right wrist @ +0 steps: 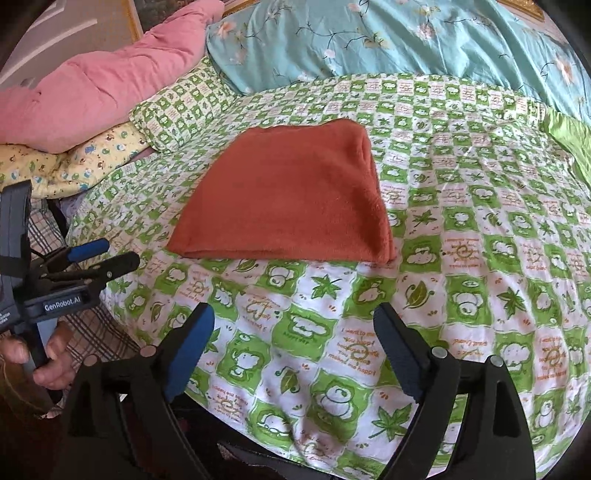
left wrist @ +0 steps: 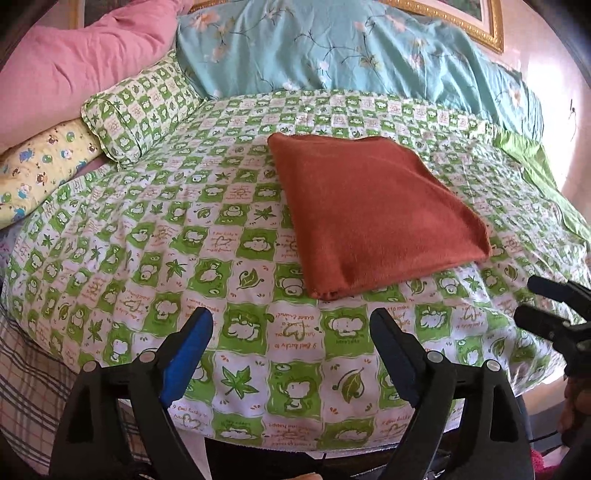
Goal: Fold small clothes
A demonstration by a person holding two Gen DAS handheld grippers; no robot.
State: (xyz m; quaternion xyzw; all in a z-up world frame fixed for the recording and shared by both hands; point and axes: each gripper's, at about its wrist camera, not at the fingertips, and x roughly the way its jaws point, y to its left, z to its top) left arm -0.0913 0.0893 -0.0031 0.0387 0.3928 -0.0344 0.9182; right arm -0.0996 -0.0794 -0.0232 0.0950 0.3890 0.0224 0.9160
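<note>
a: nearest the lens, what do you record?

b: left gripper (left wrist: 291, 325) low at the near edge of the bed, jaws wide apart, nothing between them. blue pad on its left finger, dark pad on its right. same reading for the right gripper (right wrist: 293, 321): jaws spread, empty, hovering over the near part of the green checked bedspread (right wrist: 461, 258).

a: do the grippers show in each other's views?

b: yes. the right one appears at the right edge of the left wrist view, the left one at the left edge of the right wrist view, held by the person's left hand (right wrist: 48, 365).

a: and the task item?

b: a rust-orange cloth (left wrist: 373, 210), folded into a flat, roughly square packet, lies on the bedspread beyond both grippers, apart from them, about mid-bed.

a: surroundings?

b: far left, a pink pillow (left wrist: 74, 62), a green checked pillow (left wrist: 140, 110) and a yellow cartoon-print pillow (left wrist: 40, 170). along the far side, a teal floral quilt (left wrist: 332, 48). a gilt picture frame (left wrist: 476, 26) at the far right, above the quilt.
</note>
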